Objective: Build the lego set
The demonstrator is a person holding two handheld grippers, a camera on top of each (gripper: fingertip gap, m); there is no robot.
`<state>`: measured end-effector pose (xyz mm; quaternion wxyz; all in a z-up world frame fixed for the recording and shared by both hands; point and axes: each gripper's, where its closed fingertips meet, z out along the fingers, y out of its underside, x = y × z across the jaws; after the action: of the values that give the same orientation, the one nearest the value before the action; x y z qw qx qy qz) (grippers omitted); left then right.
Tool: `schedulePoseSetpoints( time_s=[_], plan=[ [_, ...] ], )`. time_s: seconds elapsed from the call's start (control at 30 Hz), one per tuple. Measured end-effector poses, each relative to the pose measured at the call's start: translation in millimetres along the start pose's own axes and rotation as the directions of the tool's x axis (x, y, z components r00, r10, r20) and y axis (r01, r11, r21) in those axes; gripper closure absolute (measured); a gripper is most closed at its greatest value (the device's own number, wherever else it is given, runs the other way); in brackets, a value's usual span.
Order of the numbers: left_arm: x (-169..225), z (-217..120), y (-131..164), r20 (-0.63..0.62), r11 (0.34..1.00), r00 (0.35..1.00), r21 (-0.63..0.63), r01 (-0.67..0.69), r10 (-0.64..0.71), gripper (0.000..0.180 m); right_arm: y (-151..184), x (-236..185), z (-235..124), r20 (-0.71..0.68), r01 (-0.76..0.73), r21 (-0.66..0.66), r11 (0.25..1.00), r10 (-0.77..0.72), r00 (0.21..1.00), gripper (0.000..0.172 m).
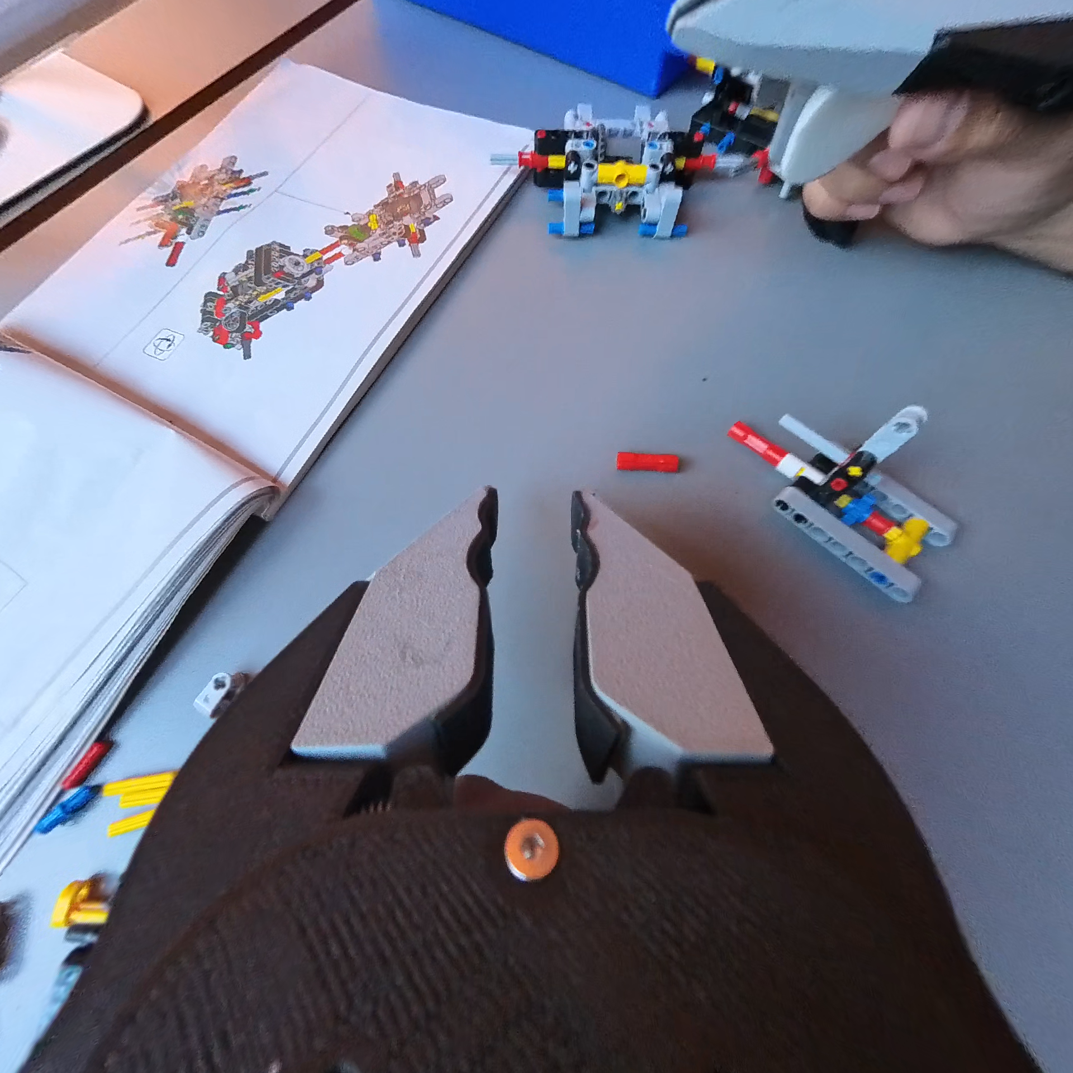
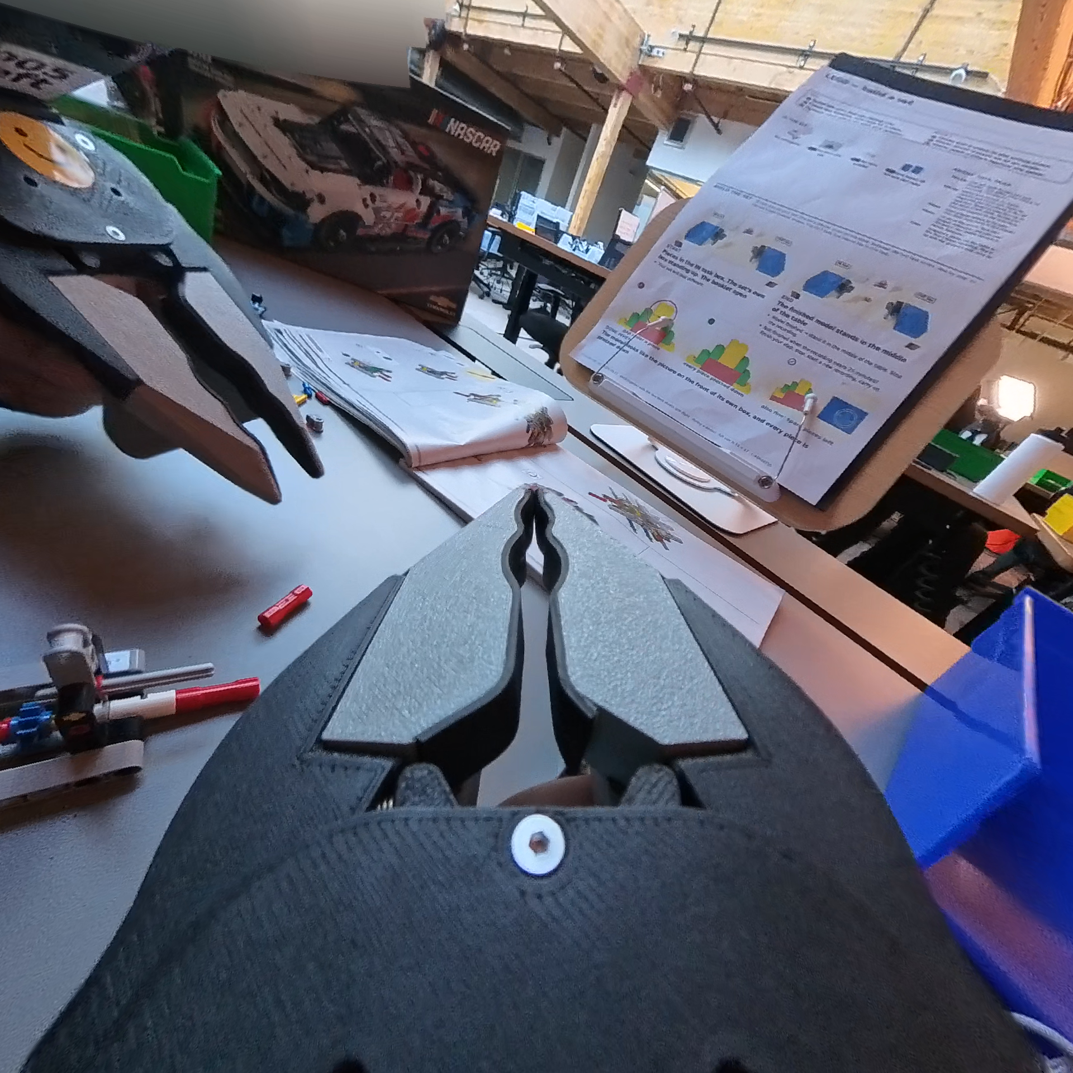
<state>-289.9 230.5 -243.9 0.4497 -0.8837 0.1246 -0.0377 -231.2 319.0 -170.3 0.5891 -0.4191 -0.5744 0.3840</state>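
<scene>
Your left gripper (image 1: 534, 493) hangs with jaws apart and empty over the grey table (image 1: 580, 360), the red pin (image 1: 647, 461) lying crosswise just ahead to its right, nearer than to your closed, empty right gripper (image 2: 535, 490).

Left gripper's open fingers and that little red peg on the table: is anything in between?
No. In the left wrist view only bare grey table separates the left gripper from the red peg.

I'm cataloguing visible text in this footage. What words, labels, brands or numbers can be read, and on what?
I do not transcribe writing; these bear it:
Car-model box: white brand mark, legible.
Sheet on stand: headings legible, small print blurred.
Black label on left hand-held gripper: white characters.
Open booklet: diagrams, no legible words.
</scene>
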Motion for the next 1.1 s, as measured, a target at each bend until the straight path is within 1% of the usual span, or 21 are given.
schedulePoseSetpoints(
  time_s=[0.17, 0.23, 0.3, 1.1],
  plan=[
    [7.0, 11.1, 16.1, 0.026, 0.991, 0.994, -0.083, -0.106, 0.109, 0.159, 2.4, -8.3, 3.1, 0.015, 0.061, -0.021, 0.998, -0.061, 0.998, 0.172],
    [8.1, 13.7, 20.8, 0.04, 0.982, 0.987, -0.113, -0.151, 0.156, 0.158, 2.4, -7.9, 3.0, 0.014, 0.059, -0.02, 0.998, -0.059, 0.998, 0.172],
    [9.5, 13.9, 20.8, 0.049, 0.978, 0.982, -0.114, -0.174, 0.181, 0.159, 2.0, -6.6, 2.5, 0.01, 0.05, -0.017, 0.999, -0.05, 0.999, 0.172],
    [10.7, 13.5, 20.8, 0.055, 0.974, 0.978, -0.117, -0.192, 0.199, 0.161, 4.2, -4.7, 3.0, -0.008, 0.067, -0.025, 0.997, -0.067, 0.998, 0.172]
  ],
)
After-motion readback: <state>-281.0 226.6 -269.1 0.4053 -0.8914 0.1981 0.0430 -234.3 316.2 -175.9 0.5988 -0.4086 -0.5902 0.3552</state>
